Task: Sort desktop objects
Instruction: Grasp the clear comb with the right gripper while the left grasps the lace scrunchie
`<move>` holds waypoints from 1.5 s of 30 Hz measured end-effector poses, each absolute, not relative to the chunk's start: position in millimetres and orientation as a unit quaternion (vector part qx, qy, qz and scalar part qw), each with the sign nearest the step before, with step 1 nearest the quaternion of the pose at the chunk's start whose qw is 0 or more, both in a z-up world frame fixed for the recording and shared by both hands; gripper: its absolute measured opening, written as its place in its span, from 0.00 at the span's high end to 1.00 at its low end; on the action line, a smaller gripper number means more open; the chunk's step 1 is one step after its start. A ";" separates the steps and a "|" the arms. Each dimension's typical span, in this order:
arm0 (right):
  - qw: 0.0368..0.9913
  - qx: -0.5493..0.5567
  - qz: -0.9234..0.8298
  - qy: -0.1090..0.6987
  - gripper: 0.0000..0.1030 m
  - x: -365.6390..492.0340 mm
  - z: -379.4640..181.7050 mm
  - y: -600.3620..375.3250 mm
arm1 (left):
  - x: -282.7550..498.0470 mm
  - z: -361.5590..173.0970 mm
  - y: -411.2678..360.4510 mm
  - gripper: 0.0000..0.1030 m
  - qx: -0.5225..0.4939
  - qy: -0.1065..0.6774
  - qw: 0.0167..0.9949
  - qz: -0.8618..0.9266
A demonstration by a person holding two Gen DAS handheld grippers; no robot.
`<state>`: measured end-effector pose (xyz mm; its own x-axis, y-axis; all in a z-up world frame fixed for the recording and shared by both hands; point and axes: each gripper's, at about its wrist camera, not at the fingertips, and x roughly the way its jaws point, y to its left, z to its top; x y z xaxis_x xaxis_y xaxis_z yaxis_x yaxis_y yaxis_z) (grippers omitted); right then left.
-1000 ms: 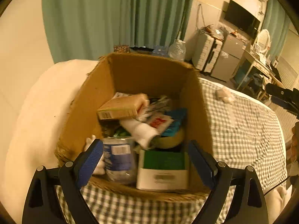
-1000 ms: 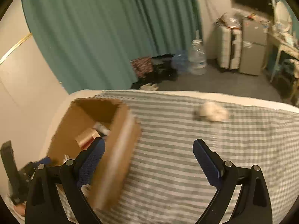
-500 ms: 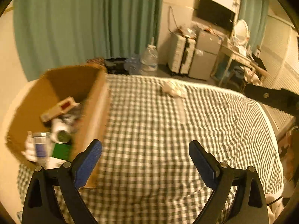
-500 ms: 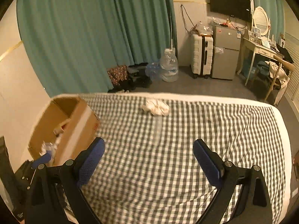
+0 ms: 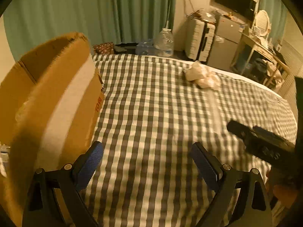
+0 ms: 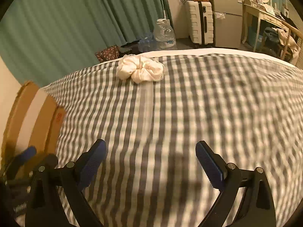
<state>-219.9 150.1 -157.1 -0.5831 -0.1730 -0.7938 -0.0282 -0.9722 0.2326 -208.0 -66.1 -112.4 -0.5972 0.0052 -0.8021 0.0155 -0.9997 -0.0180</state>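
A cream scrunchie (image 6: 141, 71) lies on the checked cloth near the far edge; it also shows in the left wrist view (image 5: 201, 75). A brown cardboard box (image 5: 51, 102) stands at the left, its contents hidden; the right wrist view shows its side (image 6: 32, 111). My left gripper (image 5: 146, 161) is open and empty, low over the cloth beside the box. My right gripper (image 6: 150, 159) is open and empty over the cloth, well short of the scrunchie. The right gripper's black body (image 5: 263, 141) shows at the left view's right edge.
The checked cloth (image 6: 189, 113) covers a soft surface with a white far edge. Beyond it are a green curtain (image 6: 75, 19), a water jug (image 6: 164, 34), a white suitcase (image 6: 200, 19), a small fridge (image 6: 227, 17) and a cluttered desk (image 6: 269, 17).
Both views have swung right, away from the box's open top. The right gripper has come lower and nearer the scrunchie. Both grippers stay open and empty.
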 end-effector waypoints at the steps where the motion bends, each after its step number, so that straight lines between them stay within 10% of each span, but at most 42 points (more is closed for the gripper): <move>1: 0.033 0.452 -0.885 -0.104 0.07 -228.9 -161.5 145.9 | -215.0 -118.8 -66.7 0.06 0.451 0.019 0.006 -0.892; 13: 0.030 0.443 -0.896 0.025 0.50 -272.8 -200.1 105.3 | -247.7 -149.4 -60.9 0.06 0.463 -0.020 0.028 -0.886; 15: 0.034 0.445 -0.895 0.027 0.75 -262.6 -196.3 113.0 | -246.3 -147.4 -54.8 0.06 0.463 -0.027 0.027 -0.885; 38: -0.065 0.408 -0.901 -0.136 0.75 -203.7 -176.4 279.6 | -355.5 -135.8 74.9 0.08 0.451 -0.045 0.007 -0.892; 39: -0.065 0.411 -0.899 -0.136 0.75 -204.1 -178.5 281.0 | -361.0 -137.2 75.2 0.11 0.449 -0.040 0.001 -0.893; 42: -0.064 0.411 -0.900 -0.129 0.75 -207.2 -183.0 283.5 | -375.0 -145.5 77.6 0.65 0.461 -0.034 -0.014 -0.887; 45: -0.059 0.395 -0.906 -0.140 0.75 -206.0 -181.2 289.4 | -373.3 -151.5 82.1 0.82 0.478 -0.055 -0.007 -0.877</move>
<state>-206.0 289.4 -181.2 -0.6809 -0.0039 -0.7324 -0.2176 -0.9537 0.2074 -373.3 82.1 -151.5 -0.5429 -0.0415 -0.8387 -0.0645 -0.9938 0.0908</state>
